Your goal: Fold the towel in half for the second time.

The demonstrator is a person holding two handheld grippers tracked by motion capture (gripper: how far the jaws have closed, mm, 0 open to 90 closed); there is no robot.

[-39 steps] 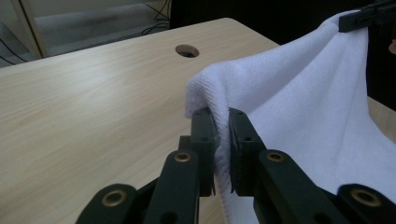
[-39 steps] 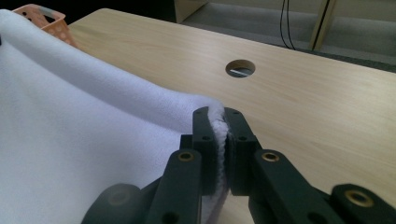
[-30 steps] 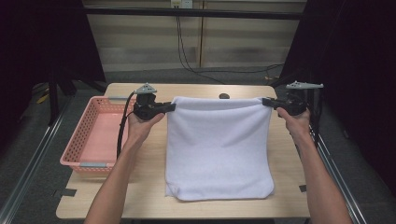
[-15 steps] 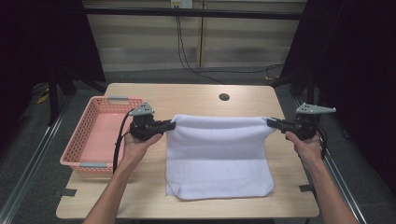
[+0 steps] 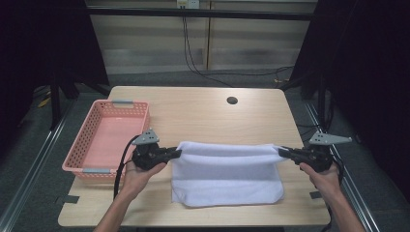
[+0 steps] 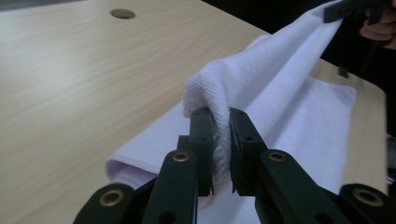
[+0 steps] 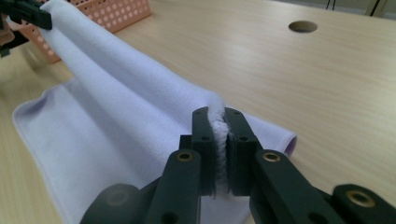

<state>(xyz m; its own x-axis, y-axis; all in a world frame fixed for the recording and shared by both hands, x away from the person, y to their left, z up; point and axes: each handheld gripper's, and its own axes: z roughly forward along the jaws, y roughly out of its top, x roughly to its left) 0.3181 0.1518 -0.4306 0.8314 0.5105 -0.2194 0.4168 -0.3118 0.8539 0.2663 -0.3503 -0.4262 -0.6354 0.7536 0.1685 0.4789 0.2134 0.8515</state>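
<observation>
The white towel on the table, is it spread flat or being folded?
Being folded. The towel is doubled over: its far edge is lifted and pinched by the left tool and right tool, with a lower layer flat on the table.

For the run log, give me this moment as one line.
left gripper: shut on towel corner | right gripper: shut on opposite corner | towel: half-folded, held edge above table | basket: empty, left

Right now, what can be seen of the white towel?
The white towel looks like soft terry cloth. It is being folded: its lower layer lies flat on the wooden table, while the upper edge is stretched between the left gripper and right gripper, each shut on a corner.
</observation>
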